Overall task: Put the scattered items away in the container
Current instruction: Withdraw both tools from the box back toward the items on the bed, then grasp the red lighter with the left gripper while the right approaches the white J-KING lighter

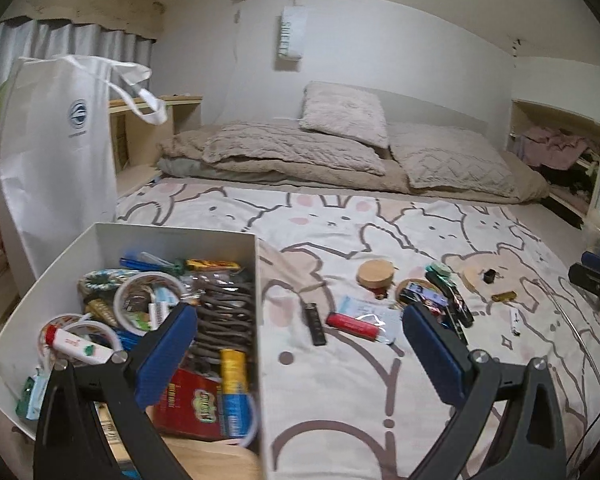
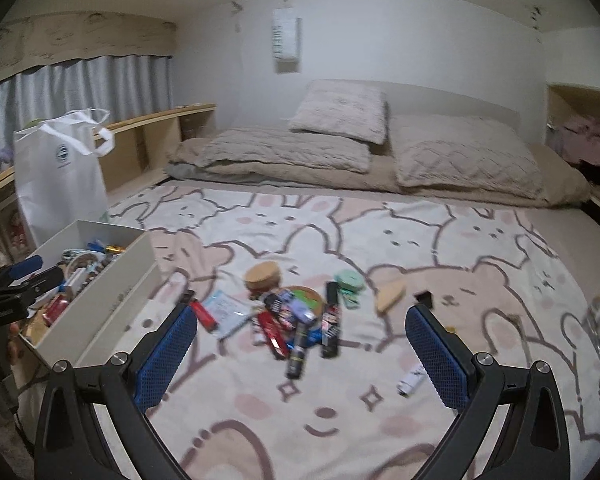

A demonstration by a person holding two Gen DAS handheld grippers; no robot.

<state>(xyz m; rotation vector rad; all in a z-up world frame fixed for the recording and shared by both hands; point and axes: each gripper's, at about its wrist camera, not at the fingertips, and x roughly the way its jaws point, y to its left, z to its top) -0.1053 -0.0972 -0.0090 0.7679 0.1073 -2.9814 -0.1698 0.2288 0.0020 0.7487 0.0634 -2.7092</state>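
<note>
White paper bag (image 1: 58, 148): stands upright at 10 o'clock in the left wrist view, behind the far left corner of the container.
Container (image 1: 172, 236): white open box on the bed's left side, at 8 o'clock in the left wrist view; crowded with small things, among them a white tube with a red cap (image 1: 76, 343), a roll of tape (image 1: 148, 300), a red packet (image 1: 188, 404) and a yellow and blue tube (image 1: 233, 384).
Left gripper (image 1: 296, 346): fingers spread wide, nothing between them; its left blue pad (image 1: 168, 356) hangs over the box's contents, the right pad over the blanket.
Blanket (image 1: 340, 400): cream, printed with rabbits and bears, covers the bed.
Black stick (image 1: 315, 323): lies on the blanket just right of the box wall, at 6 o'clock from the cork lid.
Red lighter (image 1: 351, 325): just beside the black stick, its right end on a clear plastic sachet (image 1: 370, 312).
Cork lid (image 1: 374, 274): round, behind the sachet, near the centre.
Scattered pile (image 2: 296, 316): tubes, sticks and packets heaped around a small wooden dish (image 2: 306, 296), at the centre of the right wrist view.
Wooden piece (image 2: 390, 294): at 3 o'clock from the pile.
White lighter (image 2: 410, 378): alone on the blanket, at 5 o'clock from the pile.
Right gripper (image 2: 300, 346): fingers spread wide, empty, above the blanket with the pile between and beyond the tips.
</note>
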